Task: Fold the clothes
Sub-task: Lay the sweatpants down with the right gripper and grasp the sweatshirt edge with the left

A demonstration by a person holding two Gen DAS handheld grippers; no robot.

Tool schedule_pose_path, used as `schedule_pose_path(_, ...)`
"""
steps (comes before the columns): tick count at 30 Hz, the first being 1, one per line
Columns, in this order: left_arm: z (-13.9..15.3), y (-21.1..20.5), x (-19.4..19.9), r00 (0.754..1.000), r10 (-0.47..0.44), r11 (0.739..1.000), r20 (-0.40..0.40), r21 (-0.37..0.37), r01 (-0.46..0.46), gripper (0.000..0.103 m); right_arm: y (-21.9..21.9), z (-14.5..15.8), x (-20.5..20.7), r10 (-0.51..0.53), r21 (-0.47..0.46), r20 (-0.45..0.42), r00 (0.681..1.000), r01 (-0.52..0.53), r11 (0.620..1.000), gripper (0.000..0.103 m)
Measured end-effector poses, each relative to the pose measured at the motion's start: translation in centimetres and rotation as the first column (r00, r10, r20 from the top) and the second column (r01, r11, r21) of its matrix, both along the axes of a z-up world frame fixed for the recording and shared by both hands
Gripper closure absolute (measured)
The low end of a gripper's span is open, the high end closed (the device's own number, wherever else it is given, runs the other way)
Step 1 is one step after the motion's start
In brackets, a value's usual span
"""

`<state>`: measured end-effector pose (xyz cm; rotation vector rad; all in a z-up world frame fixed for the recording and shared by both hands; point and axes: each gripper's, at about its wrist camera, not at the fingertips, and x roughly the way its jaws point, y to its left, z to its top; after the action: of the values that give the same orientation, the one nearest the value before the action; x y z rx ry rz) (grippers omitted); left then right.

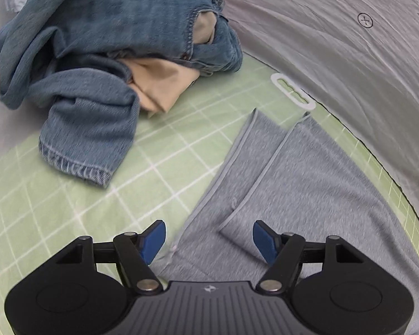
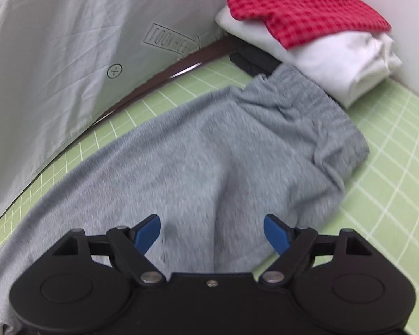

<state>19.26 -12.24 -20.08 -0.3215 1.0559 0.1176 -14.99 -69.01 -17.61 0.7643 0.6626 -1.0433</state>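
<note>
Two views, left wrist first.
Left gripper (image 1: 209, 238): black frame, blue pads (image 1: 153, 240) spread wide, gripping nothing, hovering over the leg end of the grey pants.
Grey pants (image 1: 293, 184): soft heathered knit, two flat legs side by side, thin paler piping along the hems, lying on the mat at right-centre.
Mat (image 1: 69, 209): pale green, smooth, white grid lines, curved dark edge on the right.
Jeans (image 1: 97, 55): blue denim, crumpled heap at upper left, stitched hem hanging toward the mat, partly off the mat edge.
Beige cloth (image 1: 159, 83): smooth tan fabric tucked inside the jeans heap.
White ring (image 1: 292, 91): flat oval plastic piece with slots, at the mat edge just beyond the leg ends.
Grey sheet (image 1: 335, 42): wrinkled, thin, printed marks.

Right wrist view.
Right gripper (image 2: 212, 230): same build, blue pads (image 2: 276, 233) wide apart, empty, over the pants' middle.
Grey pants (image 2: 209, 153): ribbed gathered waistband at far right, body slightly rumpled, on the green mat (image 2: 391, 167).
Stack (image 2: 321, 42): red checked cloth (image 2: 307, 8) on folded white fabric, a dark item beneath, touching the waistband.
Grey sheet (image 2: 69, 42): creased, stamped lettering.
</note>
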Motion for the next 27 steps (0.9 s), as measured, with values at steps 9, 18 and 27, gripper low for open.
schedule_pose_path(9,-1.5,-1.2,-0.6,0.997,-0.072,0.996,0.005,0.045,0.072,0.034,3.5,-2.1,0.9,0.005,0.124,0.040,0.999,-0.010,0.992,0.020)
schedule_pose_path(18,-1.5,-0.9,-1.7,0.992,-0.123,0.987,0.036,0.105,0.119,0.097,4.2,-1.2,0.6,0.082,0.076,0.045,0.996,-0.085,0.993,0.096)
schedule_pose_path(27,-1.5,5.2,-8.0,0.993,-0.113,0.992,0.023,0.054,0.112,0.097,6.1,0.5,-4.7,0.043,-0.002,0.020,0.999,-0.043,0.999,0.097)
